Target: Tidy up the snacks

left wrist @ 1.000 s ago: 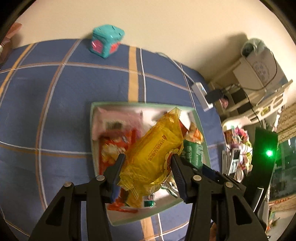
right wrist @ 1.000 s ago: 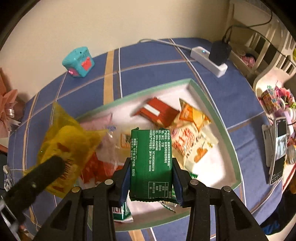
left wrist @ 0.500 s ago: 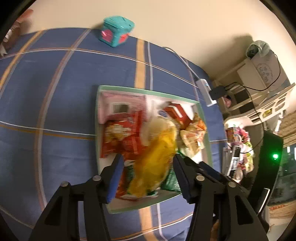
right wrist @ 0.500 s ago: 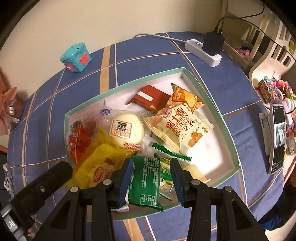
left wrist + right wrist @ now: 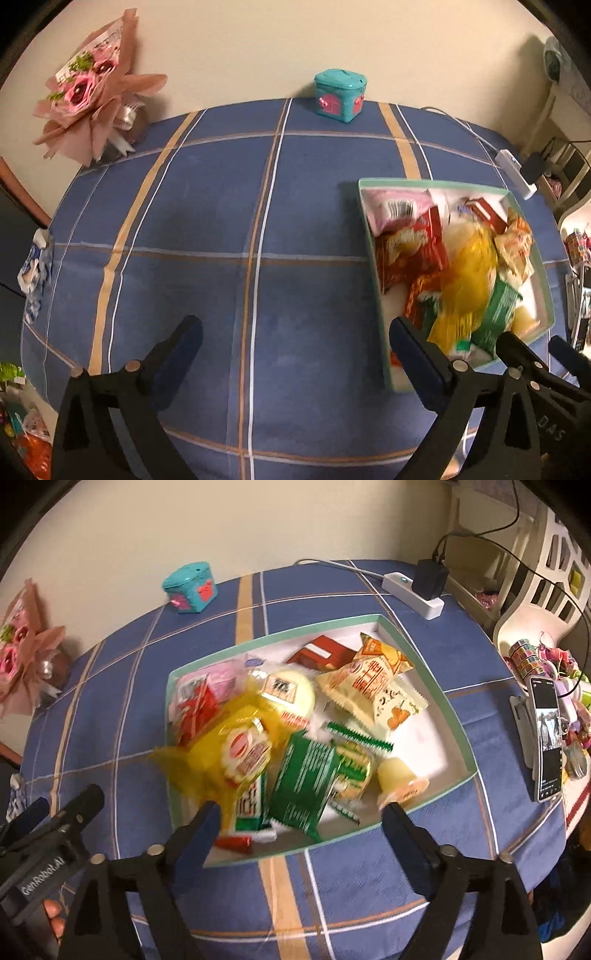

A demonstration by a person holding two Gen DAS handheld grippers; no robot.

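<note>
A mint-rimmed white tray [image 5: 424, 672] on the blue checked tablecloth [image 5: 207, 229] holds several snack packets. In it the yellow packet [image 5: 229, 749] lies at the left and the green packet [image 5: 303, 779] near the front rim. My right gripper [image 5: 301, 812] hangs over the tray's near edge, its jaws opening wide, nothing gripped between them. My left gripper [image 5: 293, 328] is over bare cloth left of the tray [image 5: 364, 206], jaws also opening, nothing between them. From the left wrist view the yellow packet [image 5: 469, 280] and green packet [image 5: 498, 314] look blurred.
A teal toy box [image 5: 340, 96] stands at the table's far edge, a pink bouquet [image 5: 92, 99] at the far left. A white power strip [image 5: 413, 590] with a black plug lies behind the tray. A phone [image 5: 546, 738] sits at the right edge.
Both grippers let go: the yellow and green packets now lie in the tray and both pairs of jaws have spread wide. The left gripper has swung left, off the tray.
</note>
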